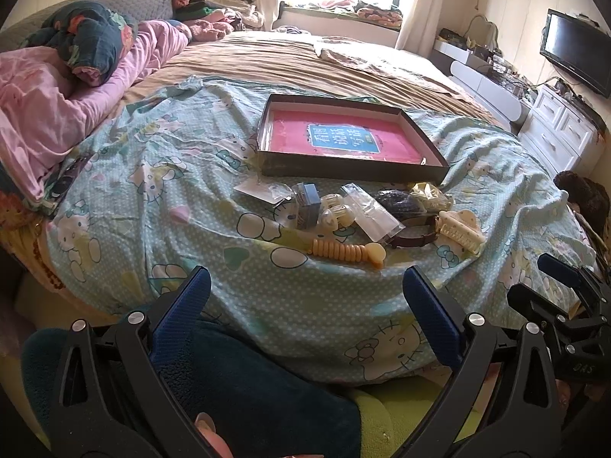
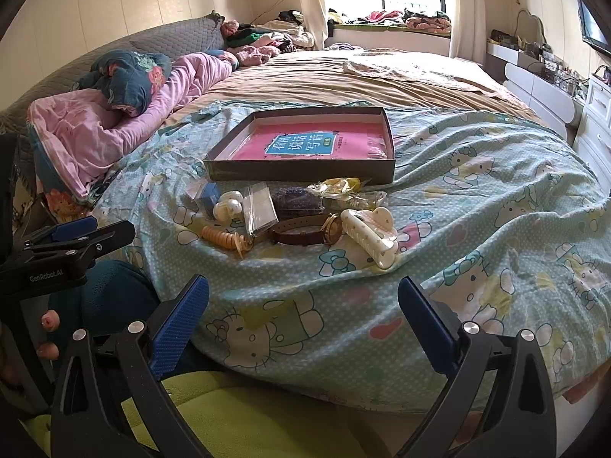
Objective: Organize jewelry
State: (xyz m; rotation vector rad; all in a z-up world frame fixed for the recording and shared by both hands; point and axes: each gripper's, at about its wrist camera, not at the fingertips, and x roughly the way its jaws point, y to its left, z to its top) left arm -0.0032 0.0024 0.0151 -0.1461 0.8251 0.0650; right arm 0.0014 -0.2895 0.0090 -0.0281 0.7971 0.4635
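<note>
Left wrist view. A shallow dark tray (image 1: 353, 171) with a pink book cover lying flat inside it rests on the blue cartoon-print sheet (image 1: 152, 175) of the bed. Just in front of the tray lies a cluster of small items: one ribbed yellow hair clip (image 1: 347, 253), one cream claw clip (image 1: 460, 229), one brown-strapped watch (image 1: 414, 238), one small blue box (image 1: 307, 206), two pale round clips (image 1: 336, 212), and several clear plastic bags (image 1: 372, 212) whose contents cannot be made out. The left gripper (image 1: 305, 301) hangs over the sheet's near edge, jaws wide apart, holding nothing. The right gripper (image 1: 561, 286) is cut off at the frame's right edge.

Right wrist view. The same tray (image 2: 301, 170) and cluster appear; the watch (image 2: 305, 233) touches the claw clip (image 2: 370, 234). The right gripper (image 2: 303, 305) is spread wide, empty. The left gripper (image 2: 72, 236) shows side-on at the left edge.
</note>
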